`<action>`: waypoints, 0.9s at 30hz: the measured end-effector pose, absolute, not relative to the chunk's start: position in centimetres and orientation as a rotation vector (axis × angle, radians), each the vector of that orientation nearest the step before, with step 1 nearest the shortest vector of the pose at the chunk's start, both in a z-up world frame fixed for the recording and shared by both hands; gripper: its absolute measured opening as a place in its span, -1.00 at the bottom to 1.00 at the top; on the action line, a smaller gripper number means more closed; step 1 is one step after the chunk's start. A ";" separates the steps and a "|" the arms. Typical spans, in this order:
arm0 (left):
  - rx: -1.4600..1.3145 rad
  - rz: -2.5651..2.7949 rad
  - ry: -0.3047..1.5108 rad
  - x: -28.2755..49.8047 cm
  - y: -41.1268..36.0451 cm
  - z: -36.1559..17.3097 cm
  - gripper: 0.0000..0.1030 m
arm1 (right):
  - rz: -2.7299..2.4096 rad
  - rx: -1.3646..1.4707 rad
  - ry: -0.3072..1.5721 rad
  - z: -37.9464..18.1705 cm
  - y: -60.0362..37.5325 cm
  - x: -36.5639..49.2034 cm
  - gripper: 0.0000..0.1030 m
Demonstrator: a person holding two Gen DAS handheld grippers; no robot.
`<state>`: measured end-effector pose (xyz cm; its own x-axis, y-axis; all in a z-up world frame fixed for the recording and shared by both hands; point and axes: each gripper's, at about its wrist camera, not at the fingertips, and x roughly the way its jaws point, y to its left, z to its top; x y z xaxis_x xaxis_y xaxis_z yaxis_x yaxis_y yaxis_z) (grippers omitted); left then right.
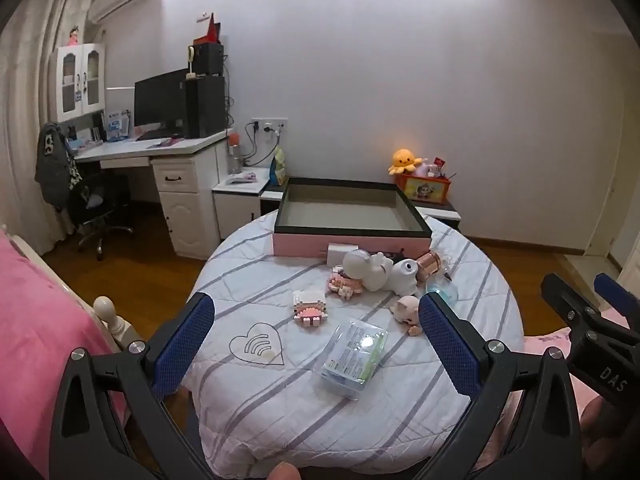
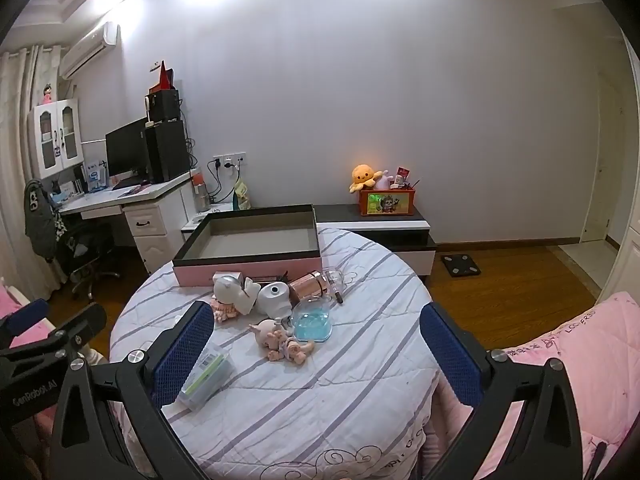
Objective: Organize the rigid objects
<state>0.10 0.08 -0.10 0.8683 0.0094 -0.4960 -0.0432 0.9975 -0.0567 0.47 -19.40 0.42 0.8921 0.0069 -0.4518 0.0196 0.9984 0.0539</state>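
A round table with a striped cloth [image 1: 256, 292] [image 2: 352, 380] carries an empty pink box with a black rim [image 1: 352, 240] [image 2: 248, 268] at its far side. In front of the box lie a white astronaut figure [image 1: 366, 268] [image 2: 234, 292], a white gadget [image 1: 404, 276] [image 2: 274, 298], a copper cup [image 1: 428, 262] [image 2: 308, 284], a blue-filled clear dome [image 1: 442, 290] [image 2: 312, 322], a pink doll [image 1: 406, 310] [image 2: 284, 340], a pink block toy [image 1: 310, 310] and a clear plastic case [image 1: 352, 354] [image 2: 206, 372]. My left gripper [image 1: 316, 340] is open above the case. My right gripper [image 2: 318, 344] is open, near the doll.
A pink bed [image 1: 36, 320] [image 2: 580, 344] flanks the table. A white desk with monitor [image 1: 160, 112] [image 2: 128, 152] stands at the back left. A low cabinet holds an orange box with plush toys [image 1: 426, 188] [image 2: 386, 202]. A scale [image 2: 460, 266] lies on the wood floor.
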 end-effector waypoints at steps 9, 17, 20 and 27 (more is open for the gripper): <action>-0.053 0.078 0.484 -0.4 0.8 0.2 1.00 | -0.006 0.059 0.464 0.5 -19.5 0.5 1.00; -0.070 0.038 0.465 -0.9 0.8 0.5 1.00 | -0.007 0.054 0.458 0.7 -19.4 0.4 1.00; -0.060 0.035 0.459 -1.1 0.7 0.6 1.00 | -0.006 0.055 0.457 0.8 -19.4 0.4 1.00; -0.037 0.033 0.438 -1.0 0.3 1.0 1.00 | -0.001 0.053 0.458 0.9 -19.5 0.3 1.00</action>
